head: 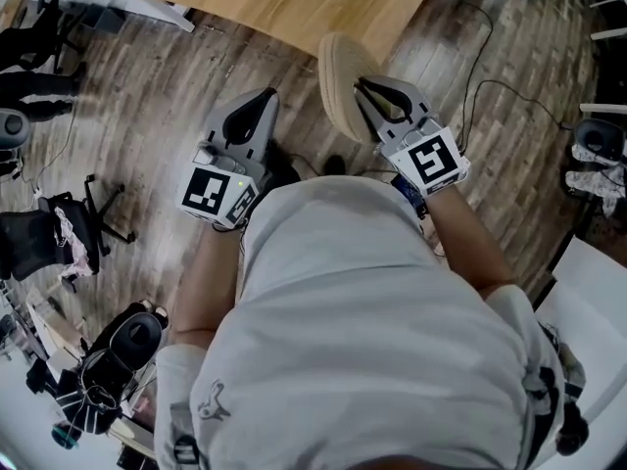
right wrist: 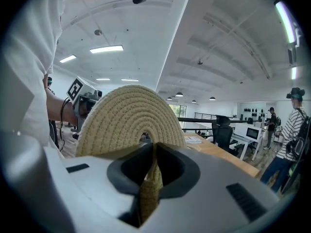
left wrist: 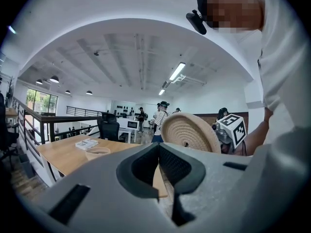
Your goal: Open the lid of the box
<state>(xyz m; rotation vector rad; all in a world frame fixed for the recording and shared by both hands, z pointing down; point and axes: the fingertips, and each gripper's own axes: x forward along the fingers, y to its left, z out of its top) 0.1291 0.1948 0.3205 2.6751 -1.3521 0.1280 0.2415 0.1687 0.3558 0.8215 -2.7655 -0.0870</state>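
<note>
My right gripper (head: 364, 88) is shut on the edge of a round woven rope lid (head: 341, 78), which stands on edge above the wooden floor. In the right gripper view the lid (right wrist: 129, 115) rises as a beige disc and its rim is pinched between the jaws of that gripper (right wrist: 153, 147). Beside it, my left gripper (head: 265, 98) is shut with nothing in it. From the left gripper view, the lid (left wrist: 187, 132) shows beyond the shut left gripper (left wrist: 159, 147). A small woven box (left wrist: 97, 153) sits open on the wooden table (left wrist: 58, 154).
The table's edge (head: 284, 8) lies just ahead of both grippers. A stack of papers (left wrist: 87, 143) lies on the table behind the box. An office chair (head: 69, 228) stands at the left, and cables (head: 480, 86) trail on the floor at the right. Several people (left wrist: 160, 115) stand in the background.
</note>
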